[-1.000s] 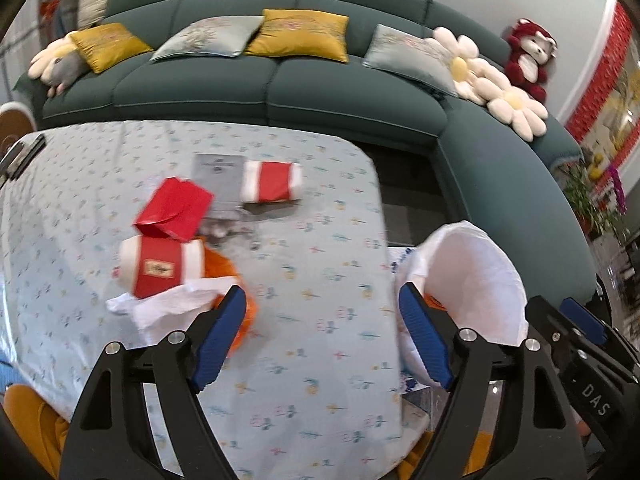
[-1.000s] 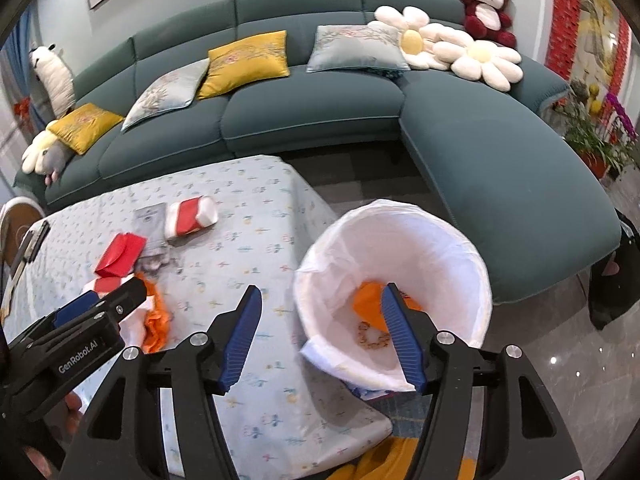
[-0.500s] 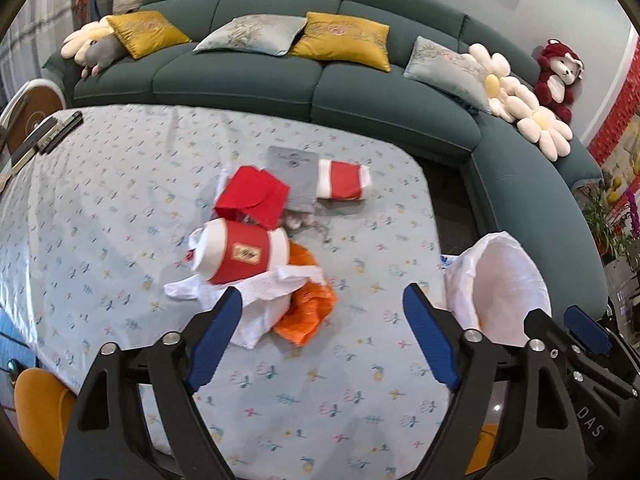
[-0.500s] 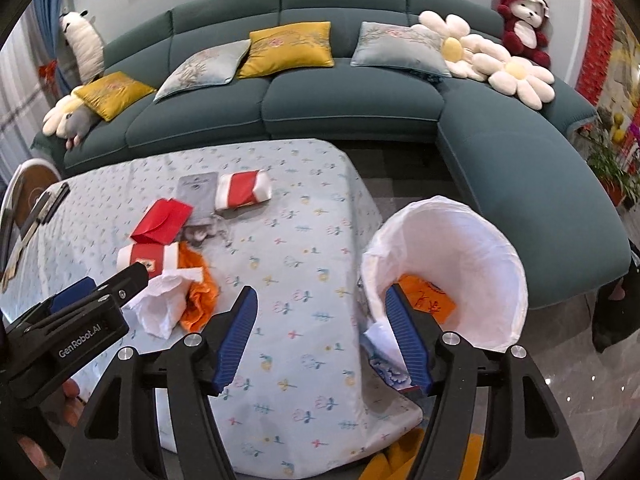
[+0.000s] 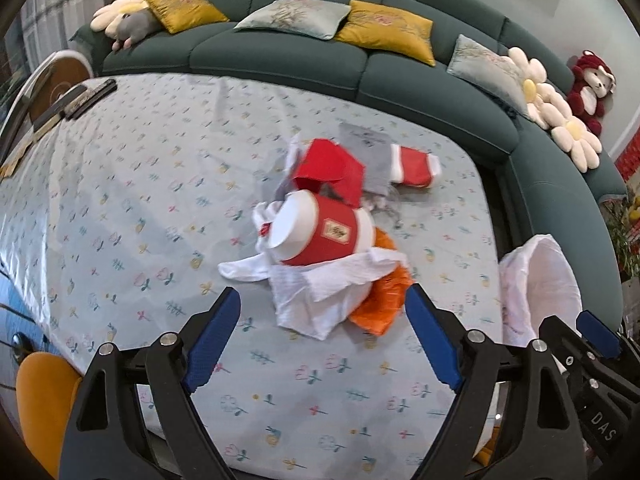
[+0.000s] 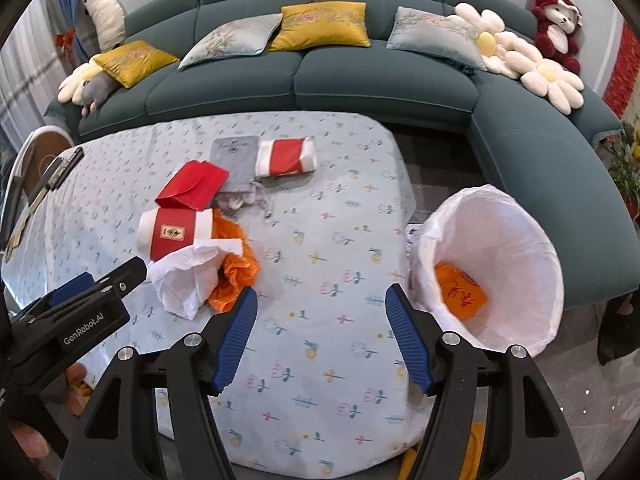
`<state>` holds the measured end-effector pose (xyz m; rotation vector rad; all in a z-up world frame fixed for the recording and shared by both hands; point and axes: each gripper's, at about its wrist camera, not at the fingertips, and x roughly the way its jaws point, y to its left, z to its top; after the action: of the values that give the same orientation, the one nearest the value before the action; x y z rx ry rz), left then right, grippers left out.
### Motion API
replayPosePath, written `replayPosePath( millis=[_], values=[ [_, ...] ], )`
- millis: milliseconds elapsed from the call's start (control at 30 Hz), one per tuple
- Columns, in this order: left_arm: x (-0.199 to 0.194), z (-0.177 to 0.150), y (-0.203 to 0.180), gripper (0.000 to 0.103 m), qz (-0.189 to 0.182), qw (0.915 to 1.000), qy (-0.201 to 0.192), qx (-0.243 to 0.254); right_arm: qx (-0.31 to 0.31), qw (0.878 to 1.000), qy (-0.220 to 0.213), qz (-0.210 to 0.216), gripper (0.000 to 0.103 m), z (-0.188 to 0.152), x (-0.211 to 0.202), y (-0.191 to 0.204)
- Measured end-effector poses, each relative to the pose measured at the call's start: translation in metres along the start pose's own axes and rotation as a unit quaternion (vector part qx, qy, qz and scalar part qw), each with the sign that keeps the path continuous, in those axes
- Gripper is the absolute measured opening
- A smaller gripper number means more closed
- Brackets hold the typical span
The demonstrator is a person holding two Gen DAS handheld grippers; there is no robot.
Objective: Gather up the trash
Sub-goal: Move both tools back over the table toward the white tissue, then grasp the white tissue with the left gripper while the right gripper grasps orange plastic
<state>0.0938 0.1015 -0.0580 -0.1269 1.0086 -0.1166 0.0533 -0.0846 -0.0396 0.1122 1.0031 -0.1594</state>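
A pile of trash lies on the flowered tablecloth (image 5: 140,208): a red-and-white paper tub (image 5: 320,232) on its side, crumpled white tissue (image 5: 308,304), an orange plastic bag (image 5: 384,304), a red envelope (image 5: 328,168), a grey pouch (image 5: 368,148) and a red-and-white pack (image 5: 414,166). My left gripper (image 5: 322,296) hovers just short of the tissue, its jaws opening with nothing between them. My right gripper (image 6: 322,291) stands open over bare cloth, between the pile (image 6: 184,276) and the white-lined bin (image 6: 552,256). An orange wrapper (image 6: 460,294) lies in the bin.
A dark green corner sofa (image 6: 384,80) with cushions and plush toys curves behind the table. Remotes (image 5: 86,96) lie at the table's far left edge. An orange seat (image 5: 40,392) sits at the near left. The bin stands on the floor off the table's right corner.
Both grippers have swung left, away from the bin and toward the trash pile. The pile now sits straight ahead of the left gripper, whose jaws stand wider.
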Motion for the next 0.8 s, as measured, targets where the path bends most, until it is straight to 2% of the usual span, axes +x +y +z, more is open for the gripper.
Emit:
replayPosePath(
  millis=[200,400,500,567,633,700,767,800],
  values=[
    [0.014,-0.003,0.015,0.082,0.006,0.9998,0.013,-0.015,-0.009,1.0,0.015,0.005,0.064,0.0,0.015,0.014],
    [0.032,-0.001,0.008,0.081,-0.006,0.9997,0.023,0.002,-0.009,1.0,0.028,0.004,0.064,0.0,0.029,0.016],
    [0.043,0.0,0.001,0.076,-0.008,0.9993,0.033,0.013,-0.007,0.999,0.035,0.004,0.064,0.001,0.037,0.015],
    [0.052,0.002,-0.001,0.066,-0.018,0.9988,0.045,0.012,-0.006,0.999,0.038,0.004,0.064,0.001,0.041,0.014],
    [0.06,0.003,-0.003,0.06,-0.02,0.9983,0.055,0.011,-0.004,0.999,0.042,0.005,0.064,0.001,0.045,0.013],
    [0.067,0.004,-0.004,0.048,-0.024,0.9976,0.064,0.011,-0.004,0.999,0.045,0.005,0.064,0.002,0.048,0.013],
    [0.071,0.003,-0.005,0.028,-0.033,0.9967,0.074,0.011,-0.004,0.999,0.048,0.005,0.064,0.002,0.051,0.013],
    [0.073,0.003,-0.005,0.023,-0.036,0.9962,0.079,0.011,-0.004,0.999,0.049,0.006,0.064,0.003,0.052,0.013]
  ],
)
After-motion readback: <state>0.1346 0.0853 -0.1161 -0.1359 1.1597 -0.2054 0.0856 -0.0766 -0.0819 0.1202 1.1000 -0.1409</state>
